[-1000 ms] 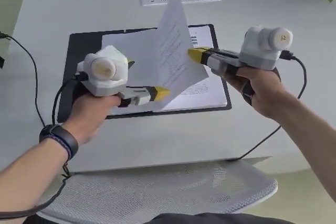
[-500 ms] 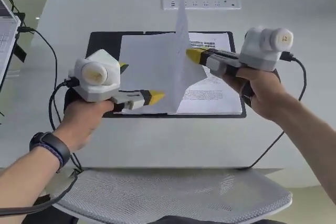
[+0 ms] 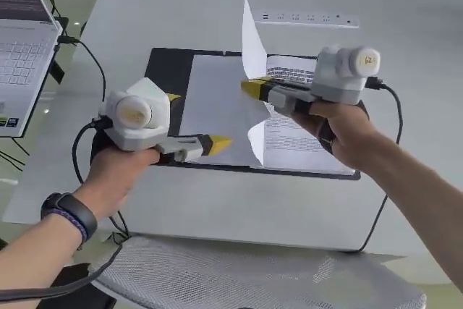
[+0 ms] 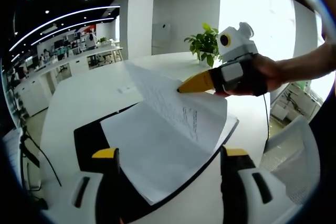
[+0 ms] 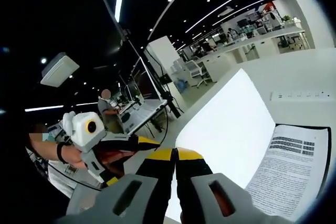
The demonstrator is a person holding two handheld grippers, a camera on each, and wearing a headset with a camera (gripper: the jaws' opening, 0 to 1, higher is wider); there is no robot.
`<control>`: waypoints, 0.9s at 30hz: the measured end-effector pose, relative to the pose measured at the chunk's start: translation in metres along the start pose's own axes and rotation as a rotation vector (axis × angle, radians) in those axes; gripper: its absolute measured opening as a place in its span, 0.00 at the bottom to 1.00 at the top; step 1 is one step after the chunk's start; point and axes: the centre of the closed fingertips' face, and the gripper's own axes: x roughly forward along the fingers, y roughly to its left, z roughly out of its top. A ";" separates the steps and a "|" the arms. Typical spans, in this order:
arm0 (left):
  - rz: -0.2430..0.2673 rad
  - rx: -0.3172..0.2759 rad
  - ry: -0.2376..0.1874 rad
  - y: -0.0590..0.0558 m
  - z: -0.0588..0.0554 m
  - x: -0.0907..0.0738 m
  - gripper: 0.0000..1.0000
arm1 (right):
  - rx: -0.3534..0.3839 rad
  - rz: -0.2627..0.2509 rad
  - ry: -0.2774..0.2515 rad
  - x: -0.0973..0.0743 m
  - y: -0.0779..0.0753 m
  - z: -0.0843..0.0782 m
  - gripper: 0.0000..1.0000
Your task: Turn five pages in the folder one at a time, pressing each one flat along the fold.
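Note:
A black folder (image 3: 163, 70) lies open on the white table, with a blank sheet (image 3: 213, 99) on its left and printed text (image 3: 289, 139) on its right. One page (image 3: 253, 41) stands upright over the fold. My right gripper (image 3: 249, 88) is shut on that page's edge; in the right gripper view the sheet (image 5: 226, 124) runs between the closed yellow jaws (image 5: 176, 156). My left gripper (image 3: 197, 119) hovers open near the folder's front left edge, holding nothing. In the left gripper view its jaws (image 4: 170, 156) stand wide apart before the lifted page (image 4: 184, 111).
A laptop (image 3: 22, 34) sits at the far left with cables (image 3: 79, 56) trailing beside it. A white power strip (image 3: 307, 18) lies beyond the folder. A mesh chair seat (image 3: 253, 273) is below the table's front edge. A potted plant (image 4: 205, 48) stands further back.
The right gripper has carried the page leftward, from leaning over the right side to standing over the fold. The head view has swung left, bringing in the laptop. The left gripper stays open.

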 end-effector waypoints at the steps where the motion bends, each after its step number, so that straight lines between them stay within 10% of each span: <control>1: 0.001 0.000 0.000 0.001 0.000 -0.001 0.78 | 0.003 0.004 0.005 0.003 0.001 -0.001 0.00; 27: 0.090 -0.092 0.010 0.035 -0.034 -0.044 0.79 | 0.132 0.039 0.188 0.086 -0.015 -0.069 0.00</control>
